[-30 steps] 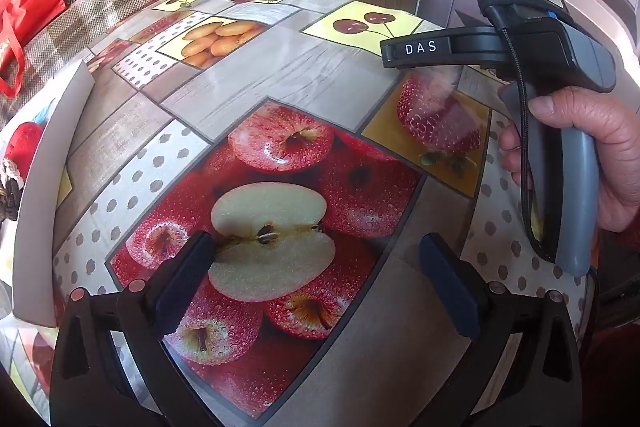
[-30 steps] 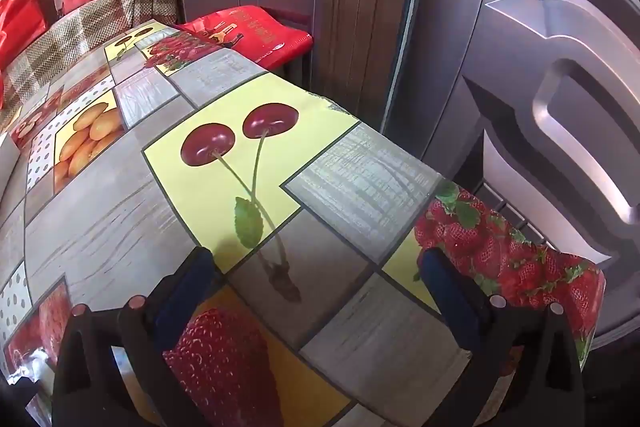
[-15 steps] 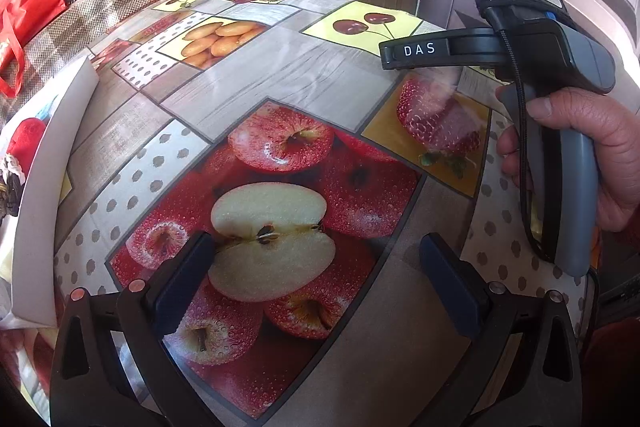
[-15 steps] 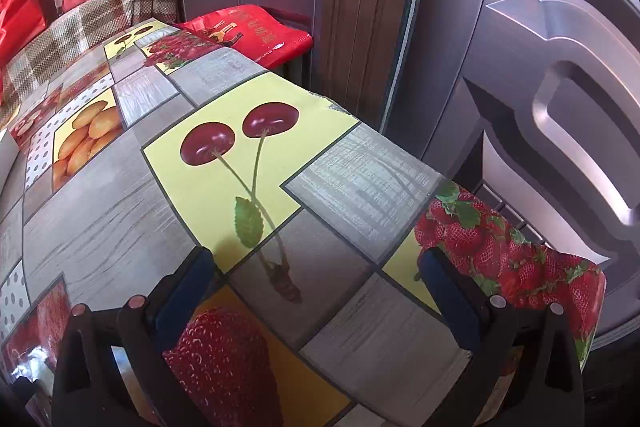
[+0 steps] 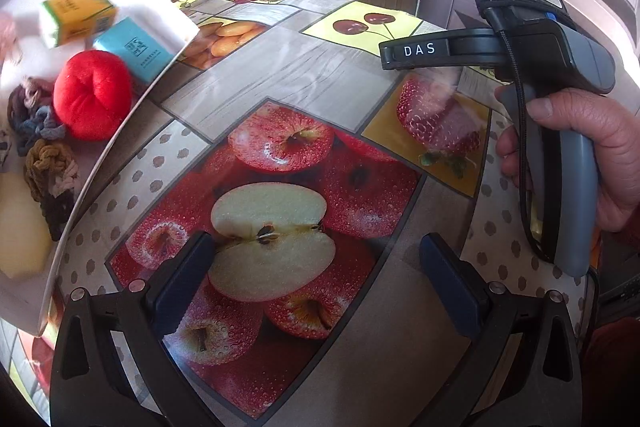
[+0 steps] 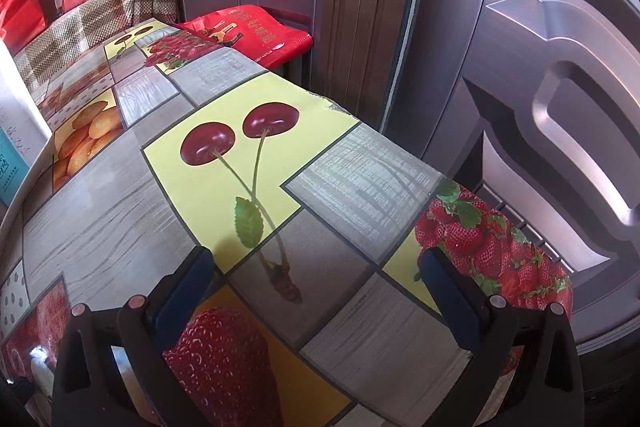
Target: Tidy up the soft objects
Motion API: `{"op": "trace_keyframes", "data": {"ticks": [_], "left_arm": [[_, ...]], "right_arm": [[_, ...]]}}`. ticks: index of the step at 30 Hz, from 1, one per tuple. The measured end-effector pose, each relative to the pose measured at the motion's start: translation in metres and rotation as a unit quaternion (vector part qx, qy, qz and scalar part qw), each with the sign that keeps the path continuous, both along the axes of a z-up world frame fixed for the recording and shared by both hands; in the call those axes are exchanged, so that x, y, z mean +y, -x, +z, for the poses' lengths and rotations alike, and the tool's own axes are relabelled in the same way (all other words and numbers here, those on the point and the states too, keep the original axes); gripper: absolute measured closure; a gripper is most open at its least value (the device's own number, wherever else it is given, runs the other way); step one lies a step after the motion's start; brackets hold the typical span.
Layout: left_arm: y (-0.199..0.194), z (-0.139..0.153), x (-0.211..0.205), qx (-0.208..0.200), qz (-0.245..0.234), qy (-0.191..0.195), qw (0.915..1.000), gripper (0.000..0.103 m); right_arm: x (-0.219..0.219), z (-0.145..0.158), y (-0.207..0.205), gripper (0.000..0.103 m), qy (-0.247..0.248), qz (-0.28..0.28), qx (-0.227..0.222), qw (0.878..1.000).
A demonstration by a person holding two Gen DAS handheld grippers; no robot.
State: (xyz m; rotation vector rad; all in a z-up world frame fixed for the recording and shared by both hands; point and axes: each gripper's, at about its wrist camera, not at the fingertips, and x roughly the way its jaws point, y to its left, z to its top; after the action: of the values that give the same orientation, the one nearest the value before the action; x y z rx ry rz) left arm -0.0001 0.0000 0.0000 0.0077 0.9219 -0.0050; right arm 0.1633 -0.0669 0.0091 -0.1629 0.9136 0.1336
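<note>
From the left wrist camera, the left gripper (image 5: pixel 316 267) hangs over the fruit-print tablecloth (image 5: pixel 288 95), its two blue-padded fingers spread wide with nothing between them, framing the printed halved apple. At the left edge a white box (image 5: pixel 120 99) is tilted up on its side, its opening facing the camera. Inside lie the soft things: a red plush ball (image 5: pixel 93 95), knotted fabric bundles (image 5: pixel 44 147) in dull blue, brown and dark tones just beside and below it, and a pale yellow sponge-like piece (image 5: pixel 18 239) lower still. Two small packets sit higher in the box, a yellow-green one (image 5: pixel 76 17), blurred, and a turquoise one (image 5: pixel 134 51) touching the top of the ball. On the right, a person's hand (image 5: pixel 576 159) grips the grey handle of the right gripper's body (image 5: pixel 536 59), marked "DAS", with a phone-like screen mounted on top.

From the right wrist camera, the right gripper (image 6: pixel 316 275) also has its fingers released and wide apart, empty, over the cherry and strawberry panels near the table's far corner. This view shows little of the box: only a sliver of its white wall (image 6: pixel 24 123) and a bit of the turquoise packet (image 6: pixel 10 167) at the left edge. It adds what the other lacks: the dark panelled door (image 6: pixel 560 87) close on the right, a red bag (image 6: pixel 248 35) past the table's end, and a plaid cushion (image 6: pixel 92 23).
</note>
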Motion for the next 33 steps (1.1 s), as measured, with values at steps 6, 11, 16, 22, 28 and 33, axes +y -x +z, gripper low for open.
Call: {"op": "trace_keyframes", "data": {"ticks": [6,11,16,22,28,33], "left_arm": [[0.0,0.0,0.0,0.0,0.0,0.0,1.0,0.001],[0.0,0.0001,0.0001,0.0,0.0,0.001,1.0,0.001],[0.0006,0.0029,-0.0008,0.0,0.0,0.001,1.0,0.001],[0.0016,0.0038,0.0006,0.0,-0.001,0.001,1.0,0.001],[0.0017,0.0038,0.0007,0.0,0.0,0.001,1.0,0.001],[0.0018,0.0038,0.0008,0.0,0.0,0.001,1.0,0.001]], "right_arm": [[-0.0001,0.0001,0.0,0.0,0.0,0.0,0.0,1.0],[0.0,-0.0001,-0.0001,0.0,0.0,0.0,0.0,1.0],[-0.0001,0.0,-0.0001,0.0,0.0,0.0,0.0,1.0],[-0.0002,-0.0001,-0.0001,0.0,0.0,0.0,-0.001,1.0],[-0.0004,-0.0004,-0.0001,0.0,0.0,0.0,-0.001,1.0],[-0.0002,-0.0004,-0.0002,0.0,0.0,0.0,-0.001,1.0]]}}
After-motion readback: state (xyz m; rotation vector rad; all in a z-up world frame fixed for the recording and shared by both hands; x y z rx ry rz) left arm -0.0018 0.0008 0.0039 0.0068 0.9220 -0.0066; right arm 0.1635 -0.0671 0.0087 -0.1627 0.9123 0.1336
